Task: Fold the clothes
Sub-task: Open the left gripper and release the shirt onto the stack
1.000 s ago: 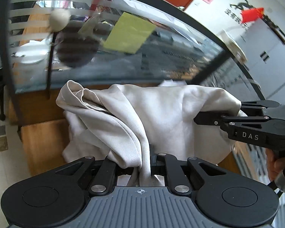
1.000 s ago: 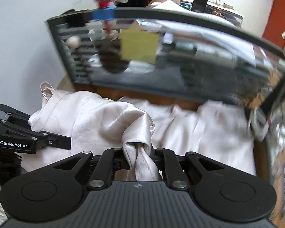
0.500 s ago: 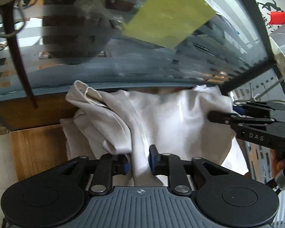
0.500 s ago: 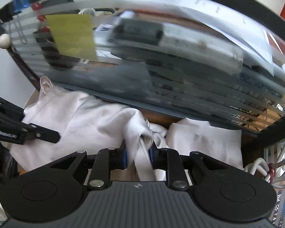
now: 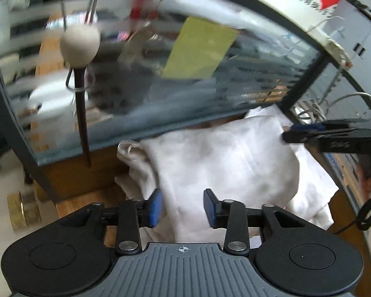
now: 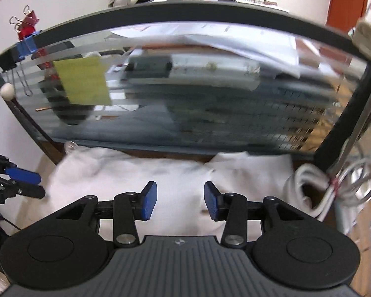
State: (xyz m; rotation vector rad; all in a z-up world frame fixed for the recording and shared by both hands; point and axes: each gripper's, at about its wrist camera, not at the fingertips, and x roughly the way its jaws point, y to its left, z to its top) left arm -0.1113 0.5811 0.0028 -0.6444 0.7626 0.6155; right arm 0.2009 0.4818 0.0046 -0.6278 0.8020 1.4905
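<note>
We see the cloth (image 5: 225, 163) — pale, silky, softly creased — lying in a bunched heap on the wooden desk (image 5: 81, 175), against the foot of the striped glass screen (image 6: 210, 104). Our left gripper (image 5: 182, 207) and right gripper (image 6: 180, 203) have just been opening — blue pads (image 6: 149, 204) apart, cloth beneath them, nothing pinched.
</note>
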